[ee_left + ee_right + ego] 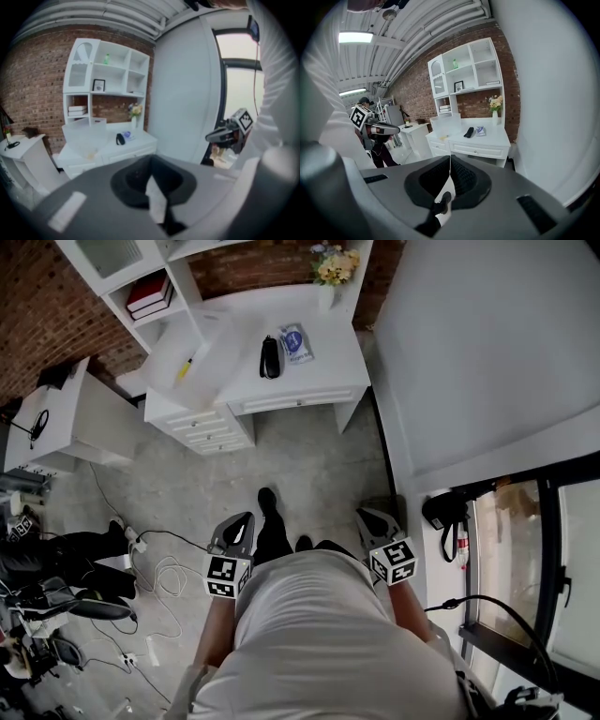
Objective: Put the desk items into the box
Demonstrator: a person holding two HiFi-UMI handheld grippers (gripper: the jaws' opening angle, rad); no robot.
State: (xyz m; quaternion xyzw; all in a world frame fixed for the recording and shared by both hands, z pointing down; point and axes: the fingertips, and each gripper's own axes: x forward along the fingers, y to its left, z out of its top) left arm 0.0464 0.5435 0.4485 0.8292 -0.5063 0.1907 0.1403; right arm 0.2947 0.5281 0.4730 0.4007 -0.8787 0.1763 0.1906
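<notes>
Torso (319,634) filled 6 o'clock in head view; left gripper (246,517) and right gripper (364,514) flanked it, both fully closed, holding nothing. White surface (328,362) sat well apart at 12 o'clock. Clear box (202,352) stood on it, with black item (270,358) and blue packet (294,341) at box's 3 o'clock.
Left gripper view: jaws together, box at their 10 o'clock.
Right gripper view: jaws together, box at their 12 o'clock.

Lab-like studio; brick wall (47,315), white desk (323,357), floor cables (169,576)
</notes>
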